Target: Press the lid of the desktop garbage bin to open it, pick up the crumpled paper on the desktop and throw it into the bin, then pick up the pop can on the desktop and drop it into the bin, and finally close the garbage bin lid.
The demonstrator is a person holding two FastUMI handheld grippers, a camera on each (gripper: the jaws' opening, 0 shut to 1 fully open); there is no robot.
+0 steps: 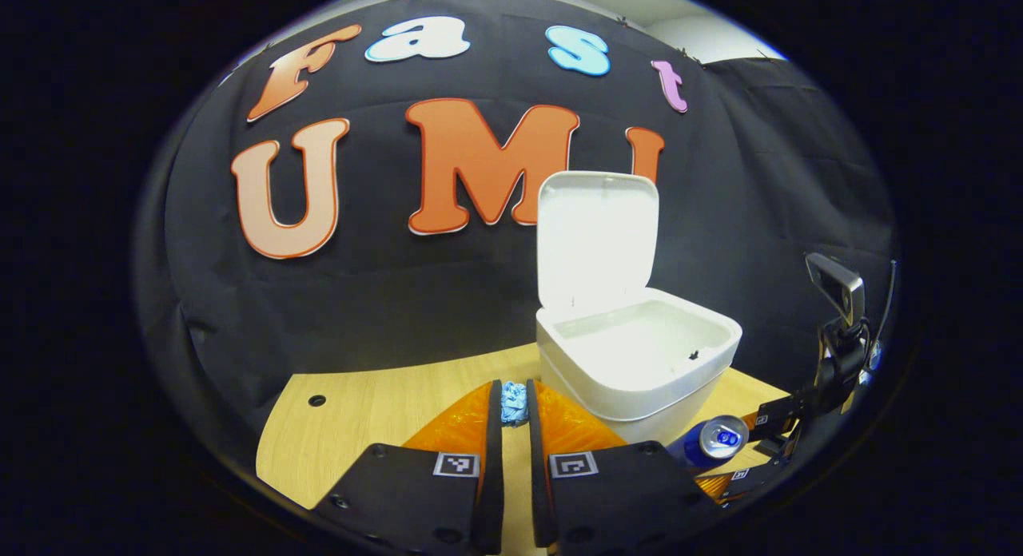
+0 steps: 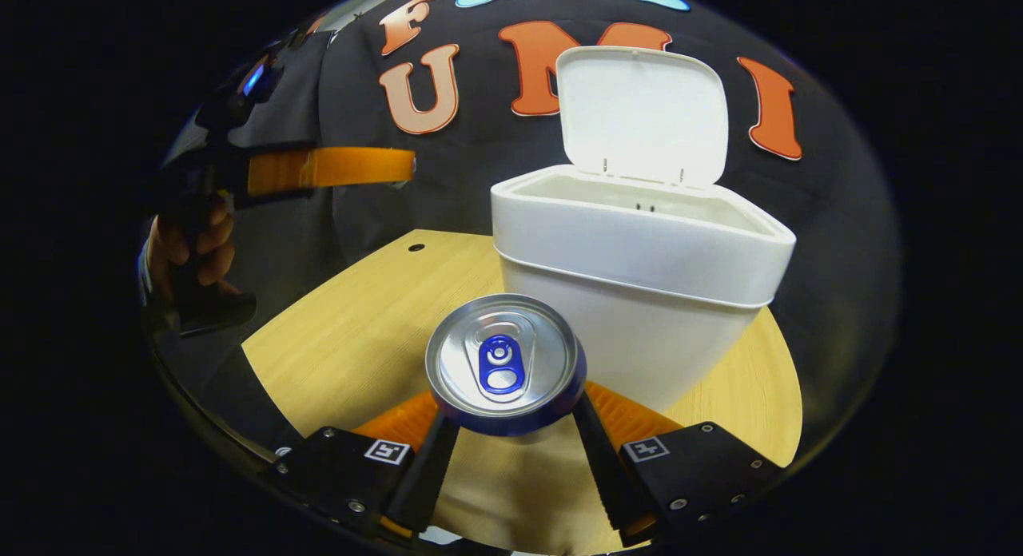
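Observation:
The white bin [image 1: 639, 364] stands on the wooden table with its lid [image 1: 595, 236] swung up. My left gripper [image 1: 514, 416] is shut on the crumpled blue paper [image 1: 514, 400], held above the table just left of the bin. In the right gripper view the pop can [image 2: 503, 368], silver top with a blue tab, sits between the fingers of my right gripper [image 2: 505, 428], which press on both its sides in front of the bin [image 2: 639, 276]. The left gripper view has the can [image 1: 718, 440] low beside the bin, with the right gripper [image 1: 755, 448] around it.
The bin's open lid [image 2: 643, 113] leans back toward the black cloth wall. The left gripper [image 2: 332, 166], held by a hand [image 2: 192, 248], hangs at the upper left of the right gripper view. The table [image 2: 360, 316] has a small hole [image 2: 415, 247] near its far edge.

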